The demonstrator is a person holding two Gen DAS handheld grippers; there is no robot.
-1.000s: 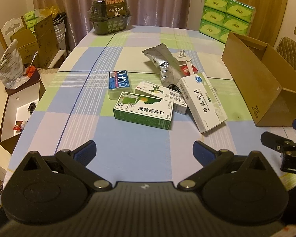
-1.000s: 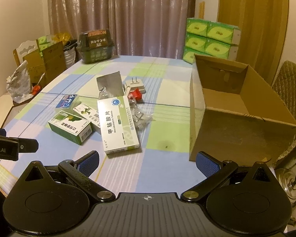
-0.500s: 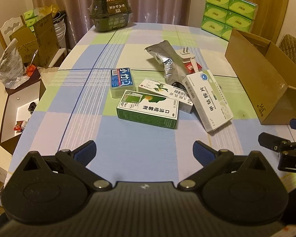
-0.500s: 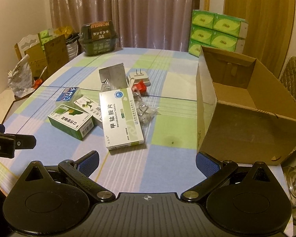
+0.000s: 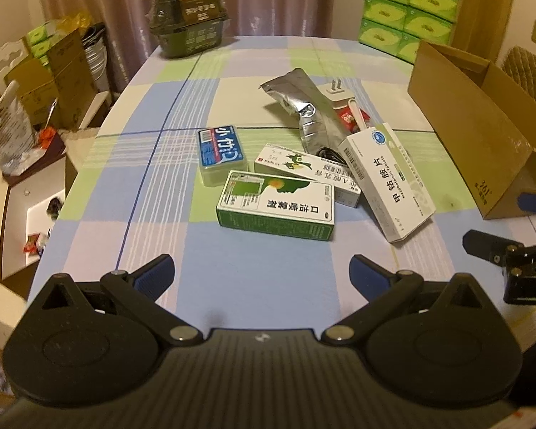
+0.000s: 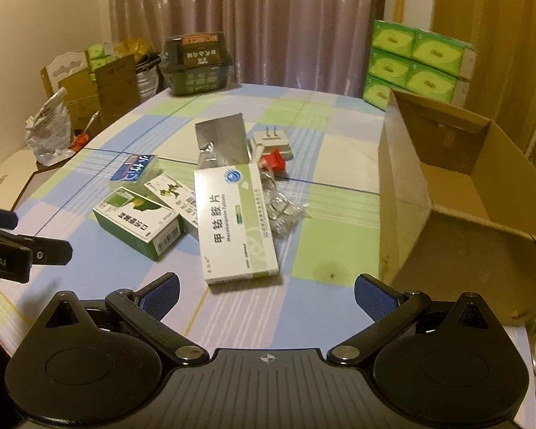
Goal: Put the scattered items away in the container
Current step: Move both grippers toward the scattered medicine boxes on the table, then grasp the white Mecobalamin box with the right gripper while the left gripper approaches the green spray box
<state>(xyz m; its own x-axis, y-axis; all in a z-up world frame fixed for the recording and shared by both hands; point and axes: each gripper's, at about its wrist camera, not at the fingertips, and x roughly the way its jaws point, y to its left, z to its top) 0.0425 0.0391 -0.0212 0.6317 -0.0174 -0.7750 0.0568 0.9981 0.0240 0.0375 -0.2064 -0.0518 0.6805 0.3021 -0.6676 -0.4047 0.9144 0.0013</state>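
Scattered items lie mid-table: a green medicine box [image 5: 277, 209] [image 6: 137, 223], a long white box [image 5: 386, 178] [image 6: 234, 218], a smaller white box [image 5: 307, 173], a blue case [image 5: 221, 152] [image 6: 134, 168], a silver foil pouch [image 5: 303, 107] [image 6: 221, 139], a white plug [image 6: 269, 141], a red item [image 6: 273, 161] and clear plastic bags [image 6: 282, 211]. The open cardboard box [image 5: 471, 132] [image 6: 457, 193] stands at the right. My left gripper [image 5: 261, 271] is open just short of the green box. My right gripper [image 6: 266, 295] is open near the long white box's near end.
A checked tablecloth [image 5: 253, 268] covers the table. A dark green basket [image 5: 189, 18] sits at the far edge. Green tissue packs [image 6: 418, 64] are stacked behind the cardboard box. Cartons and a chair [image 5: 43, 71] stand beyond the left edge.
Both grippers have moved forward toward the pile; the items look nearer and larger. Nothing on the table has moved. Both stay open.
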